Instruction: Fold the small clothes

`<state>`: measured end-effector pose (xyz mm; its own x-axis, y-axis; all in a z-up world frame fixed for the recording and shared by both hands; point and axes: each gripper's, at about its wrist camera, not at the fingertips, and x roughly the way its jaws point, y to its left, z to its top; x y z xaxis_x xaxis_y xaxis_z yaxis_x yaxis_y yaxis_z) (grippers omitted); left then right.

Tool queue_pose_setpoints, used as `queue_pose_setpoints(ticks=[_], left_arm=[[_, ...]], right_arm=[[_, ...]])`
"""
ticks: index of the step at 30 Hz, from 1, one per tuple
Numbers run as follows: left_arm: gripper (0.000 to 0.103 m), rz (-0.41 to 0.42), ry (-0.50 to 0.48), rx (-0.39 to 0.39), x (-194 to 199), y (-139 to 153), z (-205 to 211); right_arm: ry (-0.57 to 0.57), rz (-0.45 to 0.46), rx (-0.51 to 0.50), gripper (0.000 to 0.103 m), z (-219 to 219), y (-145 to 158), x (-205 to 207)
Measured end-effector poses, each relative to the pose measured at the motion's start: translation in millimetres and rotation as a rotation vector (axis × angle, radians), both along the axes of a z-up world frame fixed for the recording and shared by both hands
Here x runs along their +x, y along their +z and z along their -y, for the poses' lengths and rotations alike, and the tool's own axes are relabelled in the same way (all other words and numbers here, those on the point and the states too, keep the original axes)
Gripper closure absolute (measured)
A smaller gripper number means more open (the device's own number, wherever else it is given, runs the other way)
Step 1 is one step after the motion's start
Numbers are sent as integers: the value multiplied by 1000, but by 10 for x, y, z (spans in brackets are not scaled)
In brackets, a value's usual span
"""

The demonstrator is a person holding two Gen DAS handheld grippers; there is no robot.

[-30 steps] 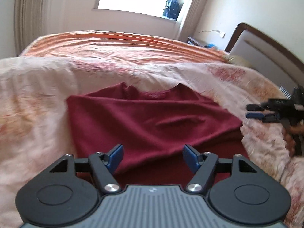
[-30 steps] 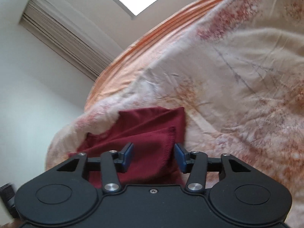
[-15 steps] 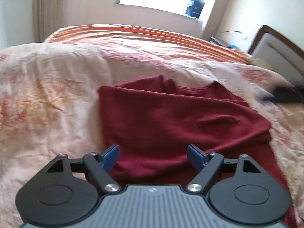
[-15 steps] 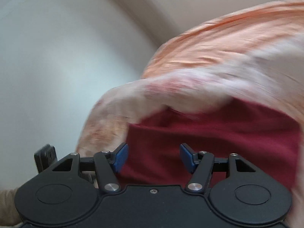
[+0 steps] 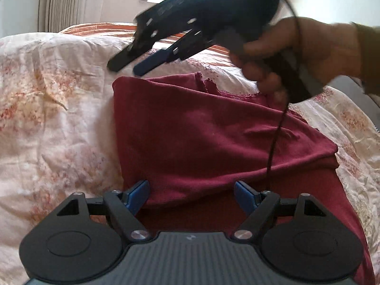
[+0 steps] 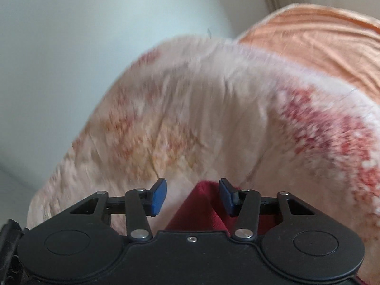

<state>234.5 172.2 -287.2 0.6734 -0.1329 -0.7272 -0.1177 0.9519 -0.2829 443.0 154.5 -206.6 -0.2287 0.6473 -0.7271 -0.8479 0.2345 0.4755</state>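
The dark red garment (image 5: 213,142) lay partly folded on the flowered bedspread (image 5: 59,130), one layer doubled over another, its scalloped neckline at the far edge. The left gripper (image 5: 191,196) hung low over the near part of the cloth, pointing down at it, its blue pads (image 5: 137,196) spread wide with the folded edge of the garment lying beneath and between them; the pads did not press on the fabric, so it was open and held nothing.

Beyond it and higher up, the right gripper (image 5: 128,64) crossed above the far left corner of the garment, held in a person's hand (image 5: 296,54) with a sleeve (image 5: 370,54) at the wrist and a thin black cable (image 5: 275,137) trailing down over the cloth. Its fingers pointed out past the corner toward the bedspread. Its jaws had just been closing, yet a clear gap still stood between its pads (image 6: 158,197), and seen from that gripper (image 6: 192,196) only the tip of the red corner (image 6: 199,204) showed below the gap, untouched by either pad. The view there was blurred. Farther off lay an orange blanket (image 6: 320,40).
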Motion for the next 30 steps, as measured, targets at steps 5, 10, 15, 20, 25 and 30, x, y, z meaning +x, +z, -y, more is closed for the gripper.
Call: queue_pose_setpoints(ticks=[5,10,15,20,25,30], left_arm=[[19,6,15,-35,-25,-30,-41],[19,7,28,-48,-10,-79,-68],[19,-8,14,-33,-58,-9,-20],[16,96,-15,-62,-163,292,-65],[14,111,-54,-106,80,316,-88],[17,-65,-126,12,286,-57,90]], right_arm=[[44,-82,-68,97,-168,-232,-19],[-122,-72,-20,100,-101,-352,57],[-287,-122,140,52,271,-160,142],[-294,-65,256,38,1163,313,75],[-386,-84,164,37,2187,86,-119],[-575,-70,40,58,3173,-243,-82]])
